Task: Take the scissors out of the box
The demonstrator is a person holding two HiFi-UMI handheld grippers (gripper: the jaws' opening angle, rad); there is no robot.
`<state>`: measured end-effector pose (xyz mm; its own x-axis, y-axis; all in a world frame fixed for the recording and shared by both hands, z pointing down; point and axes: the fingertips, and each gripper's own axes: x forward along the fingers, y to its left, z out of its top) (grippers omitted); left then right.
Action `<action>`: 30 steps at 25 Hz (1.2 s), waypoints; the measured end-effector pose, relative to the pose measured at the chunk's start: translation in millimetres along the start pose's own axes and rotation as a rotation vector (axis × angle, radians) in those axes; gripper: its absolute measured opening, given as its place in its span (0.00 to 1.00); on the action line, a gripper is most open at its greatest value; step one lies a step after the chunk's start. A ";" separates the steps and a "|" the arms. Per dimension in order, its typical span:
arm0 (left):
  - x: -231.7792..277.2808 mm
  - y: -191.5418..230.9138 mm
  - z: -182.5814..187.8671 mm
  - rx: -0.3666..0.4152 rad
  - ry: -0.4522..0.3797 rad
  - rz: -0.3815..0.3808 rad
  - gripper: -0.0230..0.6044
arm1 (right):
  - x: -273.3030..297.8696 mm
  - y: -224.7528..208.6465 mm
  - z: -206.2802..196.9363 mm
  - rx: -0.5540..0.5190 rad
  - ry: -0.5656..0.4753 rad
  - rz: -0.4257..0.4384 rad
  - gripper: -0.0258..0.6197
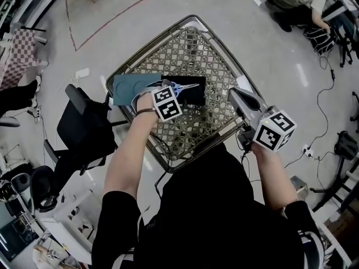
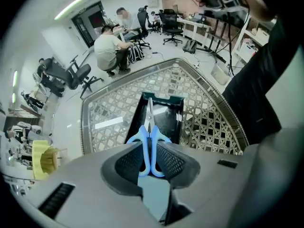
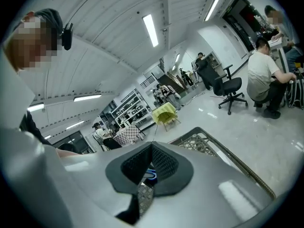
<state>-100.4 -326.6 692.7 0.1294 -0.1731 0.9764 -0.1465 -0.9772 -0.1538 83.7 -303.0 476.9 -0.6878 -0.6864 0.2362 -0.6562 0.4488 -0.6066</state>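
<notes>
Head view: the left tongs (image 1: 170, 88) hold the blue-handled scissors (image 1: 184, 86) over the open black box (image 1: 193, 97) on a latticed surface (image 1: 190, 49). The right tongs (image 1: 242, 101) hang at its right edge. Left gripper view: jaws clenched on the scissors' handles, blades pointing over the box. Right gripper view: jaws pressed together, holding nothing.

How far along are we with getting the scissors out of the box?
Done: the left gripper is shut on the scissors, at the blue handles. In hand: the lift; the blades hang over the open box, clearance unclear. Left: carry them off and set them down. The right gripper is shut and empty.
</notes>
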 end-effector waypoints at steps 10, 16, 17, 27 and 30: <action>-81.9 1.1 -0.8 -0.146 -0.168 0.112 0.19 | -16.0 55.8 20.3 -0.090 -0.040 0.017 0.06; -120.4 -1.8 -5.7 -0.202 -0.247 0.165 0.19 | -25.6 77.1 26.6 -0.121 -0.067 0.009 0.06; -126.7 -3.0 -4.8 -0.211 -0.261 0.174 0.19 | -28.7 79.7 28.9 -0.125 -0.074 0.008 0.06; -187.2 -14.0 3.3 -0.318 -0.378 0.258 0.19 | -51.5 86.7 48.3 -0.151 -0.113 0.019 0.06; -199.8 -18.6 5.9 -0.346 -0.382 0.285 0.19 | -58.8 80.9 55.5 -0.154 -0.117 0.033 0.06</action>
<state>-117.7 -274.6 499.6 0.3724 -0.5181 0.7700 -0.5309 -0.7994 -0.2811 88.3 -258.1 371.9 -0.6749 -0.7276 0.1231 -0.6799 0.5483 -0.4869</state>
